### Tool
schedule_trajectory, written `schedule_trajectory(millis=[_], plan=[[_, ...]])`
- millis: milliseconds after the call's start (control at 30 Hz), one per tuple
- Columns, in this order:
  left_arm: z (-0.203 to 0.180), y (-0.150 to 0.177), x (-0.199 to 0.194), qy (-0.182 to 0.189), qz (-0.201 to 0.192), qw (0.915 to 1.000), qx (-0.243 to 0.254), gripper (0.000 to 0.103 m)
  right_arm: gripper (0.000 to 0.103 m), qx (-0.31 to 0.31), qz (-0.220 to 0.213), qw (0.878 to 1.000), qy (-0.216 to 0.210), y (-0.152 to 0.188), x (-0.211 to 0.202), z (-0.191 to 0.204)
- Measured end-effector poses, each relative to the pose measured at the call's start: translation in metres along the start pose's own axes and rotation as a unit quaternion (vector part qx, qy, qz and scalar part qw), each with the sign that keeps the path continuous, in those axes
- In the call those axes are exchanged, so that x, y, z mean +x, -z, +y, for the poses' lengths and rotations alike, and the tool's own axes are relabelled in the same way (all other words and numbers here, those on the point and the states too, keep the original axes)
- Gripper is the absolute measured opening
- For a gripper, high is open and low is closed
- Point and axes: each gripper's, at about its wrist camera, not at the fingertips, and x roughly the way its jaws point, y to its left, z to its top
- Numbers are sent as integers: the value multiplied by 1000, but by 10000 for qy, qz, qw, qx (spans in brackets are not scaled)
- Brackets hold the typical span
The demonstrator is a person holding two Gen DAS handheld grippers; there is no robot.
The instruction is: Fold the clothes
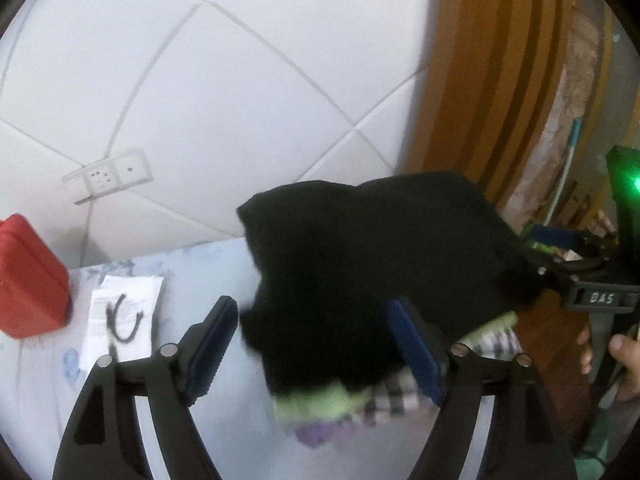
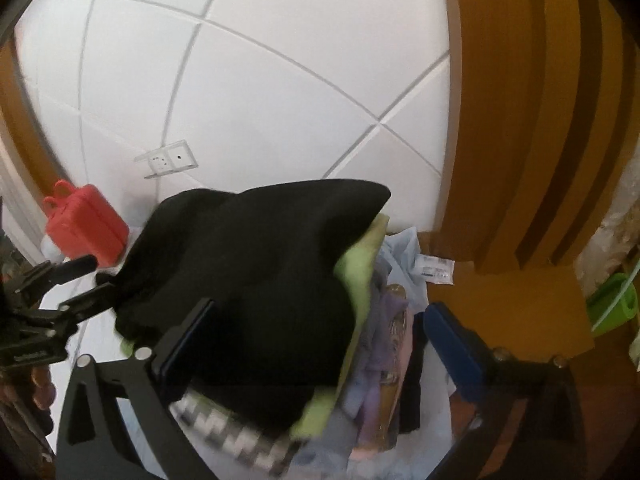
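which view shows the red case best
The right wrist view: the red case is whole there, handle loops and lid seam visible, standing by the tiled wall left of the black garment. In the left wrist view the red case is cut off by the frame's left edge and blurred.

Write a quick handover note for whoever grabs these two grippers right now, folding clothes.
Left gripper: open, nothing pinched.
Right gripper: open wide, nothing pinched.
Black fabric garment: lying folded on top of the clothes pile, between both sets of jaws.
Under it: lime-green cloth, black-and-white checked cloth.
Done: the black piece appears stacked.
Left: whether other clothes wait is not visible.
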Motion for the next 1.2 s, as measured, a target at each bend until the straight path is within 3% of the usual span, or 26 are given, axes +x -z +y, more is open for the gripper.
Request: schedule_trajectory(millis=[100, 200, 333, 600, 867, 1200], plan=[[-12, 16, -17, -189, -72, 9996, 216, 80, 103, -52, -164, 9998, 36, 18, -24, 18], [-24, 33, -30, -436, -240, 9981, 368, 86, 103, -69, -335, 9994, 54, 43, -44, 32], [-25, 45, -31, -120, -88, 9995, 287, 86, 103, -164, -398, 9990, 135, 70, -55, 48], [-23, 54, -38, 259, 72, 9996, -30, 86, 103, 109, -384, 9992, 87, 85, -66, 42], [-35, 67, -31, 193, 219, 9996, -20, 86, 103, 94, -45, 9993, 369, 111, -59, 46], [-42, 67, -37, 170, 135, 9997, 83, 86, 103, 131, -16, 9992, 378, 114, -59, 46]])
